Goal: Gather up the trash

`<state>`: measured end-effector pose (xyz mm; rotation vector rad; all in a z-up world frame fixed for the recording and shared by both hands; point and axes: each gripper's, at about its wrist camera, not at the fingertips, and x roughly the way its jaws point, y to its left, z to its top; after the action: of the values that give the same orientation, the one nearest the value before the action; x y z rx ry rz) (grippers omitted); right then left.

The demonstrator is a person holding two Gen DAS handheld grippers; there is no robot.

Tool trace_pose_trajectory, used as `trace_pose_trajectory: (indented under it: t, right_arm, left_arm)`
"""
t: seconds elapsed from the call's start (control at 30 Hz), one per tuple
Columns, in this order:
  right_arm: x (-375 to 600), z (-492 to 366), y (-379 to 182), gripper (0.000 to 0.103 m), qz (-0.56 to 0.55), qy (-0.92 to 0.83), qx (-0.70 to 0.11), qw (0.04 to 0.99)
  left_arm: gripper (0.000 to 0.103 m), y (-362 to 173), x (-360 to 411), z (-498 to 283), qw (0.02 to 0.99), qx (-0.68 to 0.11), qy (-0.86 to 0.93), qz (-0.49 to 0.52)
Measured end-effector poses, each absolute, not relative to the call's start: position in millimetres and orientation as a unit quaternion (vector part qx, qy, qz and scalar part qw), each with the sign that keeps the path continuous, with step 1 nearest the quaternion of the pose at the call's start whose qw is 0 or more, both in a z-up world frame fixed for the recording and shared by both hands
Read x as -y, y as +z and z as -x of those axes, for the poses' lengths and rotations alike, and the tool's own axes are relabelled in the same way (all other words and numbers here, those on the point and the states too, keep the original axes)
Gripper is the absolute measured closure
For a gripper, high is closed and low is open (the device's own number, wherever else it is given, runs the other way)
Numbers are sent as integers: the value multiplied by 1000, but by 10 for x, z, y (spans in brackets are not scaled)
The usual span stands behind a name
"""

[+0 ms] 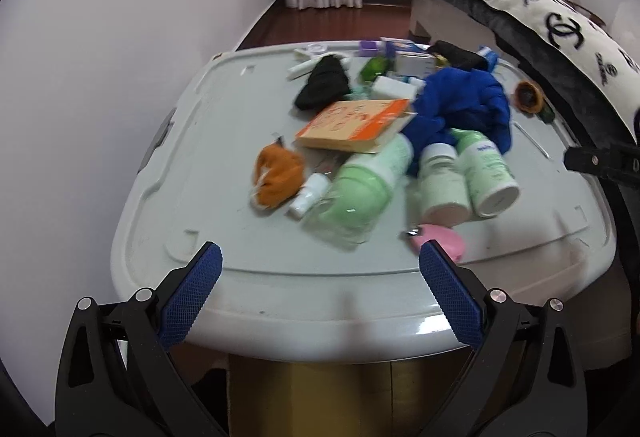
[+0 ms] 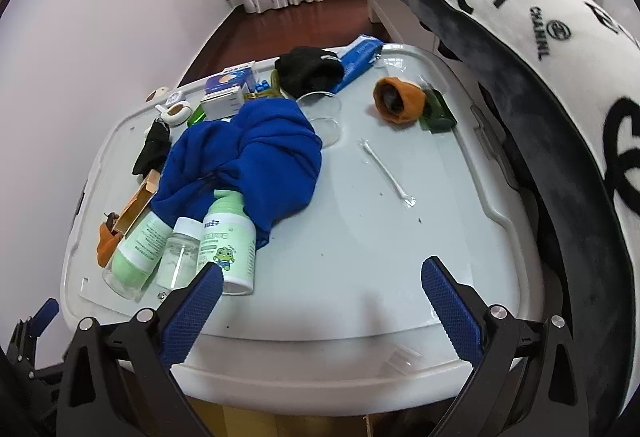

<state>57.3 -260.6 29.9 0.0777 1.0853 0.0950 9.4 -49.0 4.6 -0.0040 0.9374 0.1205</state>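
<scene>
Both the left gripper [image 1: 320, 265] and right gripper [image 2: 322, 279] are fully open, empty. Risk: the cotton swab [image 2: 384, 169], at 1 o'clock, is thin, possibly slipping the pads.

Both the left tongs [image 1: 320, 253] and right tongs [image 2: 322, 269] have black angular arms with round silver screws and blue cross-hatched pads [image 2: 450, 311] on their fingers.

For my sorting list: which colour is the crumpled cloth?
Deep blue cloth; clearest in the right wrist view.

White plastic lid [image 2: 400, 237] under blue cloth [image 2: 248, 157], bottles [image 2: 230, 241], orange box [image 1: 356, 125], cotton swab [image 2: 384, 167].
</scene>
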Motion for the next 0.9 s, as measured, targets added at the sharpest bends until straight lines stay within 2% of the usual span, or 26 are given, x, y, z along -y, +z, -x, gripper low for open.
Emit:
trace_pose_trajectory:
  t: [0.23,0.3,0.9]
  right_arm:
    - [2485,-548,305,5,-22,58,-504,862]
    - [2532,-558,361,5,-54,84,-497,862]
    - [2486,-564,359,5,-24,69,-495,866]
  left_arm:
    - [6,50,660,-105,895,-442,52,-30]
    - [6,76,658,-100,899,-435,51,-24]
    - [6,142,565,-77,900,-433,52,-7]
